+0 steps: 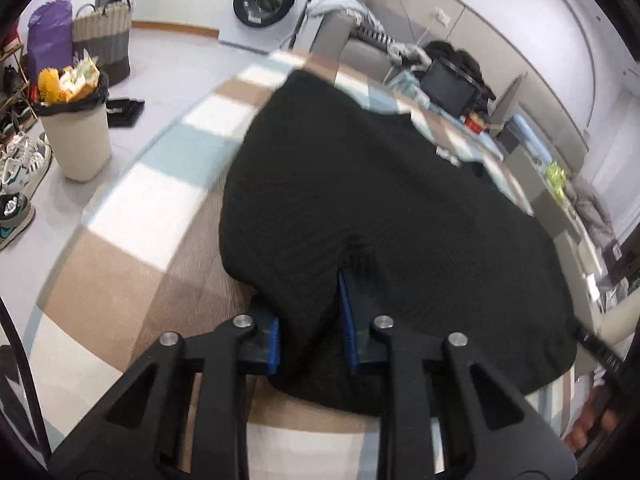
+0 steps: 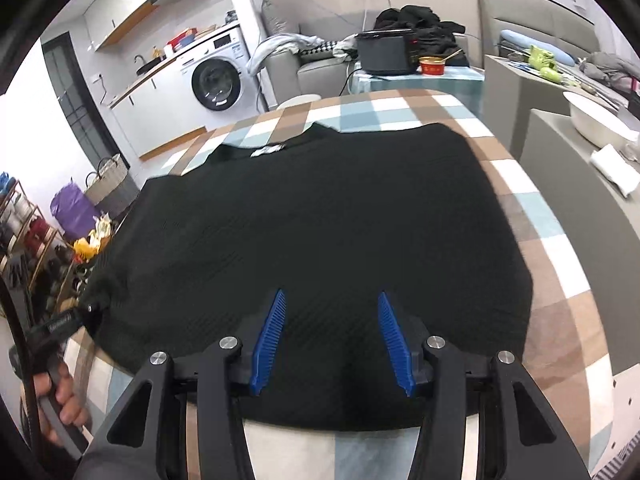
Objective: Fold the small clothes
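A black knitted garment (image 1: 380, 200) (image 2: 320, 220) lies spread flat on a checked tablecloth (image 1: 152, 208) (image 2: 552, 248), its white neck label (image 2: 268, 150) at the far side. My left gripper (image 1: 302, 292) is at the garment's near left corner. A bunched fold of the cloth fills the gap between its blue pads (image 1: 274, 340) and hides the tips. From the right wrist view this gripper (image 2: 86, 310) shows at the garment's left corner, held by a hand (image 2: 64, 404). My right gripper (image 2: 332, 294) stands open just over the near hem, with nothing gripped between its blue pads (image 2: 394, 344).
A full waste bin (image 1: 76, 136), shoes (image 1: 24, 168) and a woven basket (image 1: 104, 36) stand on the floor to the left. A washing machine (image 2: 218, 82) is at the back. A black appliance (image 2: 386, 54), a red bowl (image 2: 432, 66) and a white basin (image 2: 596, 120) sit beyond and right of the table.
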A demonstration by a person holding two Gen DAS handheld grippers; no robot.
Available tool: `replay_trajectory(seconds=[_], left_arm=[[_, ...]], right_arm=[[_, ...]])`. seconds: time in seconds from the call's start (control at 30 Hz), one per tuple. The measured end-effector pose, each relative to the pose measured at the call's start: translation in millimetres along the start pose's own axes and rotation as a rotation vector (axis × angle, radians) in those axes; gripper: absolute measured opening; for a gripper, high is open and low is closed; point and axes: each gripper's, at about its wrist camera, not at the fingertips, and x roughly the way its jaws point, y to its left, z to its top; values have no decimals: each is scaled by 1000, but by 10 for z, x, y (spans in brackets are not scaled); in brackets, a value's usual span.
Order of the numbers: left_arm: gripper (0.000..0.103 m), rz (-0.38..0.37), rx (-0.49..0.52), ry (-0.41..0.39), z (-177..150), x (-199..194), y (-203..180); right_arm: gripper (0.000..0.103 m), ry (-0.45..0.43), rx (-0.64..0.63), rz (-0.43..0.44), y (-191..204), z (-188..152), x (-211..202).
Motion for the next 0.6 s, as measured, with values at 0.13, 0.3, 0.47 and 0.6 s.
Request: replay_trajectory(seconds=[0.13,0.3,0.47,0.6], left_arm=[[13,-37,-3,-14,97,-151,127],[13,-29,66,-70,162,-305,53],[12,-82,200,-140,380,-443,-492],[12,-194,404,-196,524,-453,-1340]], right_arm=[[50,9,2,-6,14,-55,20],[53,31,34,-17,-94,-65,84],[60,14,42,-14,-182,-94,13],[60,-8,65,-23,-296,-131,-88]])
